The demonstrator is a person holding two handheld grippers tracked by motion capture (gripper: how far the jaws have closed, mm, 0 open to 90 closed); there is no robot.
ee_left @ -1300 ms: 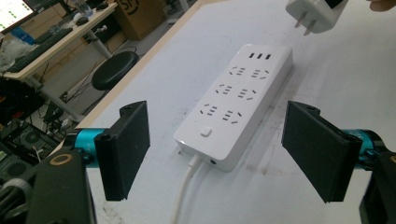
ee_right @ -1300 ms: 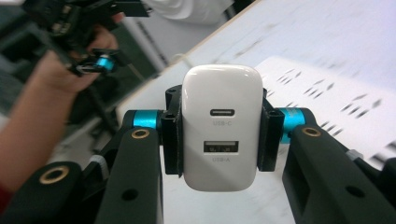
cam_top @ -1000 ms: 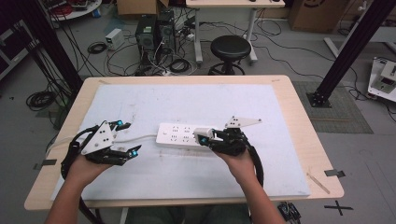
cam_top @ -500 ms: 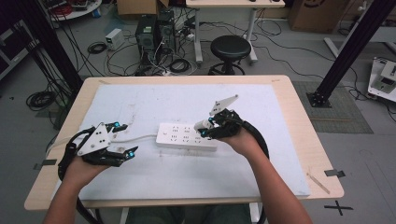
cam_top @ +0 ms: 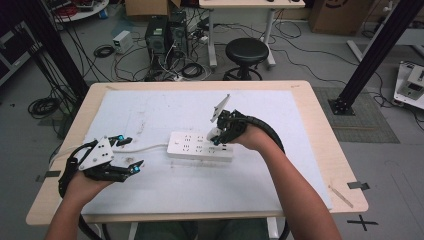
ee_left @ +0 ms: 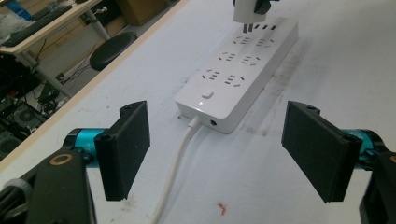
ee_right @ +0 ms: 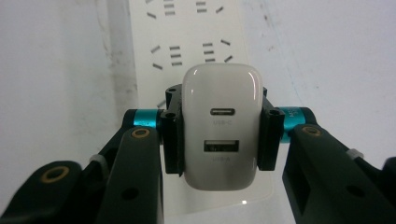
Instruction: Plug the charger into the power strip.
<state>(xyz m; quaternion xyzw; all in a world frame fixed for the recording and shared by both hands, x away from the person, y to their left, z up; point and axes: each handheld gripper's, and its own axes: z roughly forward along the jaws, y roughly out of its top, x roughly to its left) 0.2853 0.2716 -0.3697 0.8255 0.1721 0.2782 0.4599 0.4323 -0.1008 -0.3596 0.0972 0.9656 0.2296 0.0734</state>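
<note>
- That white USB charger (ee_right: pixel 221 126) you've got is a small hard plastic block, light and stiff, but the shell looks glossy, so I'd guess it can slip or twist if you squeeze off-centre. Flat sides are the place to hold it, and that's where you have it.
- Your right gripper (ee_right: pixel 219 135) has its fingers (ee_right: pixel 171 135) clamped on those two sides, with the USB-C and USB-A ports facing the camera.
- From the left gripper view the charger's prongs hang just above the far end of the power strip (ee_left: pixel 243 65), not seated yet as far as I can tell.
- The strip lies flat mid-tabletop (cam_top: pixel 310 150) on the white mat, with its cable (ee_left: pixel 180 168) running left toward your other hand. It's rigid but probably light enough to skid when you push down.
- Your left gripper (ee_left: pixel 217 154) has its fingers wide apart, holding nothing, low over the mat near the strip's cable end. The cable passes between them without touching.
- Probably worth bracing the strip with that free hand.
</note>
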